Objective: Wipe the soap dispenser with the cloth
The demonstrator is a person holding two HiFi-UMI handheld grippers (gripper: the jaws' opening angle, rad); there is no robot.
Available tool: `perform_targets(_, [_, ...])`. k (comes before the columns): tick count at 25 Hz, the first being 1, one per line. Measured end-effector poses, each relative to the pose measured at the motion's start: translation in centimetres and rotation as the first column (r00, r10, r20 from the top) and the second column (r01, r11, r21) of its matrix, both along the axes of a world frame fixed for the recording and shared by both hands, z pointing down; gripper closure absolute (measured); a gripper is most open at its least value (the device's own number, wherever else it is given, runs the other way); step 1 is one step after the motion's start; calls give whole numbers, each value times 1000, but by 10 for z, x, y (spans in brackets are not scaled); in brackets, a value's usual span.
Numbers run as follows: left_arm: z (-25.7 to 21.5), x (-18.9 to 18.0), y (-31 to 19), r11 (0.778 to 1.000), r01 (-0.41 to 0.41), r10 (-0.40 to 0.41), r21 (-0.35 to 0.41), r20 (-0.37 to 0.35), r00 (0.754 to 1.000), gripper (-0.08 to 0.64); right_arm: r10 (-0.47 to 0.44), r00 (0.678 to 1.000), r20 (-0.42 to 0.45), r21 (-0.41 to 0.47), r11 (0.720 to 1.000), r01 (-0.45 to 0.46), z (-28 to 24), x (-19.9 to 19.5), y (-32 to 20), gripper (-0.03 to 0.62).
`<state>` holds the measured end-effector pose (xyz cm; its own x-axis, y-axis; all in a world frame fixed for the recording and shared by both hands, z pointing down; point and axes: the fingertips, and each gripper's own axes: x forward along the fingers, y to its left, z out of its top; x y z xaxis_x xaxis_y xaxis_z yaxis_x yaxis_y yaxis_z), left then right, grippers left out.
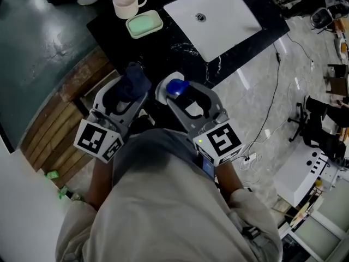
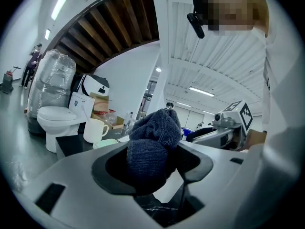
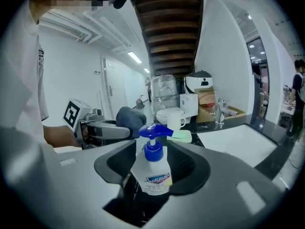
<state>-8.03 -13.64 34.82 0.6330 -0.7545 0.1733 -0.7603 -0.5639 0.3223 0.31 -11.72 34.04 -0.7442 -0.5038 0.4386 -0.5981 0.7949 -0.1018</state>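
Here the soap dispenser [image 1: 175, 87] stands upright, ungripped, between the right gripper's [image 1: 182, 93] wide-spread jaws, at 3 o'clock just beside the cloth [image 1: 135, 79] clamped in the left gripper [image 1: 132, 89].

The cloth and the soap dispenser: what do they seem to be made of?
The cloth looks like dark blue terry or microfibre, by its ribbed, fuzzy pile. The soap dispenser seems smooth whitish plastic, with a glossy blue plastic pump.

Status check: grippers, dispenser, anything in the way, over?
Left gripper shut on cloth. Right gripper open, dispenser upright between its jaws, not gripped. Cloth beside dispenser, apart. Nothing between them.
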Motion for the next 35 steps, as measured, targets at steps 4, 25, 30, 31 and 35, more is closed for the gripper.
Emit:
perform_targets(4, [9, 3, -1, 1000, -19, 20, -19, 25, 999, 313, -23, 1000, 7, 7, 1000, 23, 2, -9, -5, 422])
perform_targets(25, [41, 21, 13, 958, -283, 197, 52, 601, 775, 312, 6, 1000, 9, 36, 999, -6, 3, -8, -11, 465])
perform_targets(30, [47, 26, 11, 943, -328, 206, 49, 688, 696, 313, 6, 1000, 15, 34, 999, -7, 2, -9, -10, 465])
perform_targets(31, [47, 27, 11, 942, -331, 211, 45, 690, 693, 311, 7, 1000, 16, 34, 999, -7, 2, -9, -10, 465])
perform_targets(35, [52, 30, 9, 942, -334, 217, 37, 691, 690, 311, 7, 1000, 16, 33, 999, -8, 2, -8, -11, 465])
